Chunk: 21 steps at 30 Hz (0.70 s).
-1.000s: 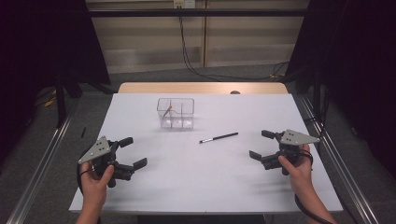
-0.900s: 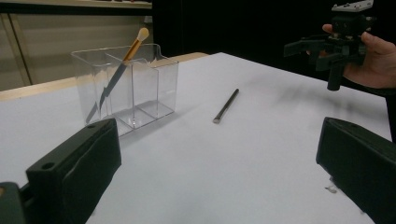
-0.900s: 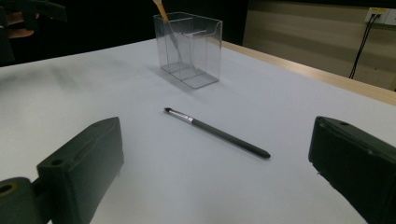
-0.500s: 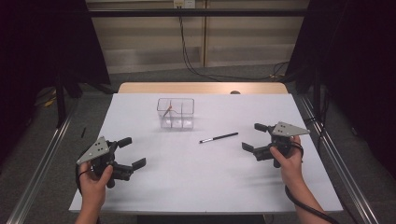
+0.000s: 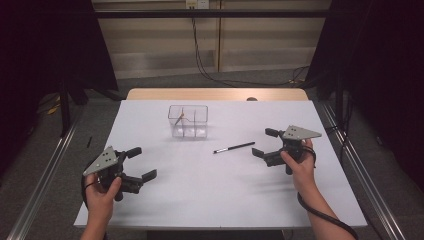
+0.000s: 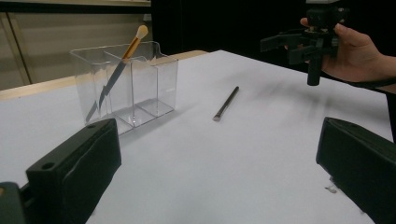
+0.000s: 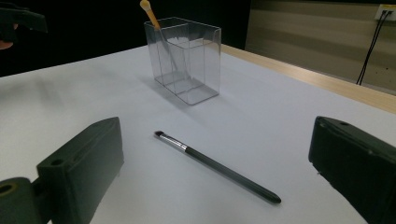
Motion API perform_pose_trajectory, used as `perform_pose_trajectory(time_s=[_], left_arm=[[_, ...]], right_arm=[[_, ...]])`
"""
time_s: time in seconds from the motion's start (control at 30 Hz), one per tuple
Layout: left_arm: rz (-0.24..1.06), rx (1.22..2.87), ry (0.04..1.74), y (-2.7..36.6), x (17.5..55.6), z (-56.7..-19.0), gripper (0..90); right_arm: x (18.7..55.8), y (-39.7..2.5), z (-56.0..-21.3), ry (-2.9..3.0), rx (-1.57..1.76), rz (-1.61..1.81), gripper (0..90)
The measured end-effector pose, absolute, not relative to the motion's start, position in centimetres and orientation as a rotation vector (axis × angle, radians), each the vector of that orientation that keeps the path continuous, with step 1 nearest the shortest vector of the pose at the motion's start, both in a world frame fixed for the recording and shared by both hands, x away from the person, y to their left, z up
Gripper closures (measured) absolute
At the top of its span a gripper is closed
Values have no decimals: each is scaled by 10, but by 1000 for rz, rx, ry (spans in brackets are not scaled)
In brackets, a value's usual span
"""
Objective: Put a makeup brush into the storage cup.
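A slim black brush [image 5: 234,147] [image 7: 215,165] lies flat on the white table, bristle end toward the left. A clear divided box [image 5: 188,121] [image 6: 126,84] stands behind it, with an orange-handled brush [image 6: 125,58] [image 7: 152,16] leaning inside one compartment. My right gripper [image 5: 263,142] [image 7: 219,140] hovers open just right of the black brush, its jaws facing it and wide apart. My left gripper [image 5: 142,162] [image 6: 219,172] is open near the front left, holding nothing, well short of the box.
The white table [image 5: 210,195] ends in a wooden strip [image 5: 215,94] at the far side. Metal rails [image 5: 45,170] run along both sides of the table. The right hand [image 6: 359,51] is held above the surface.
My right gripper has moved left and a little forward, closing in on the black brush. The left gripper, the box and both brushes stay where they were.
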State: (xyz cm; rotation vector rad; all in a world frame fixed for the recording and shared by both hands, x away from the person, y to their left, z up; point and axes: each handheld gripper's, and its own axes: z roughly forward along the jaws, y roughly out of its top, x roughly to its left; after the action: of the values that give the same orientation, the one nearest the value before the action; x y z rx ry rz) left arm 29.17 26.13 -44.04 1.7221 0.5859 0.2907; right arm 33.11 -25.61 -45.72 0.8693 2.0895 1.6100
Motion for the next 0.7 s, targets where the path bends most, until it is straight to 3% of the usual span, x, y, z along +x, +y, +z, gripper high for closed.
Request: perform_pose_trajectory(time_s=[0.7], left_arm=[[286, 1716, 581, 261, 292, -441, 0]], right_arm=[[359, -246, -459, 2081, 900, 1617, 28]])
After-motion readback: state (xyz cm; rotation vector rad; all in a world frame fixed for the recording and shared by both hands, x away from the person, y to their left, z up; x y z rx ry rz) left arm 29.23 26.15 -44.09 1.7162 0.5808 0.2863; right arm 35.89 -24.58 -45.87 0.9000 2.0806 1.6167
